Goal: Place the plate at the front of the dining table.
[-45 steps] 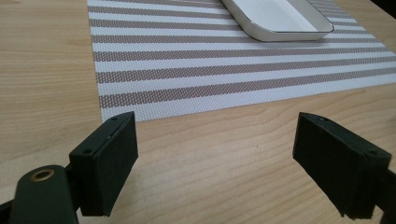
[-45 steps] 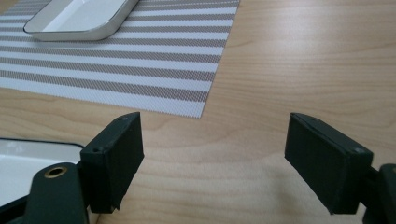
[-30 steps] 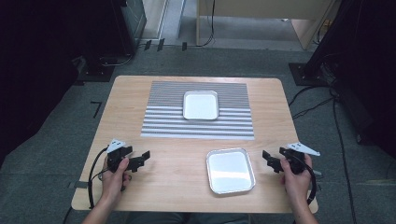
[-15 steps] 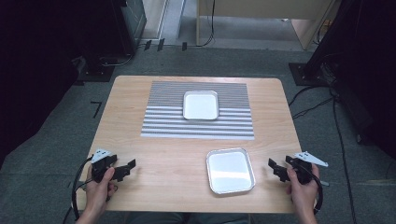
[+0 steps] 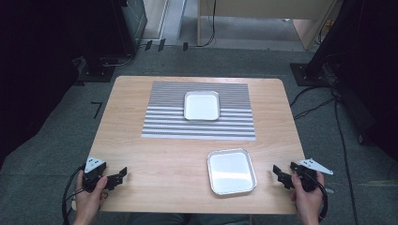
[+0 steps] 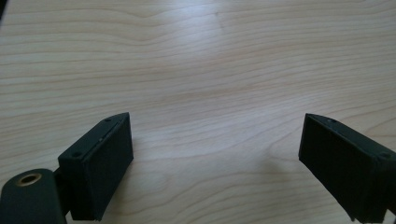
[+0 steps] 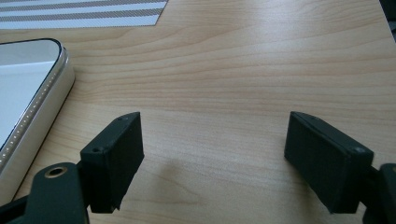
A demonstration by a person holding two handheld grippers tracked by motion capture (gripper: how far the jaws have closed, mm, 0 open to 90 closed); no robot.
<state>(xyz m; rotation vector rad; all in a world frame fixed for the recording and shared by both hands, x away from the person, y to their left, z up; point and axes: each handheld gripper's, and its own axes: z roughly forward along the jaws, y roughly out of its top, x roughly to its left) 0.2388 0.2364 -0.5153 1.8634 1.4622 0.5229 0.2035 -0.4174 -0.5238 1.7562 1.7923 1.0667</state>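
Tray (image 5: pixel 232 171) nearest the person is the likely object of the work, since it lies closest to the right hand-held gripper (image 5: pixel 280 174); that gripper hovers low over the tabletop (image 5: pixel 164 159) just to the tray's right, jaws spread wide and holding nothing; in the right gripper view the tray's beaded metal rim (image 7: pixel 35 112) sits just beyond one jaw, apart from it. The left hand-held gripper (image 5: pixel 118 176) hangs well to the tray's left near the tabletop's front edge, likewise wide open and empty, bare wood between its pads (image 6: pixel 105 172). Beyond the tray, a second tray (image 5: pixel 202 105) rests on a striped mat (image 5: pixel 159 122).

Risks, as I judge them: the tray is shallow and smooth-walled, so a jaw that meets the rim from the side could push it across the slick wood rather than grip it; a bite on one edge alone may let it tilt or slip free; a low approach could scrape a jaw on the tabletop.
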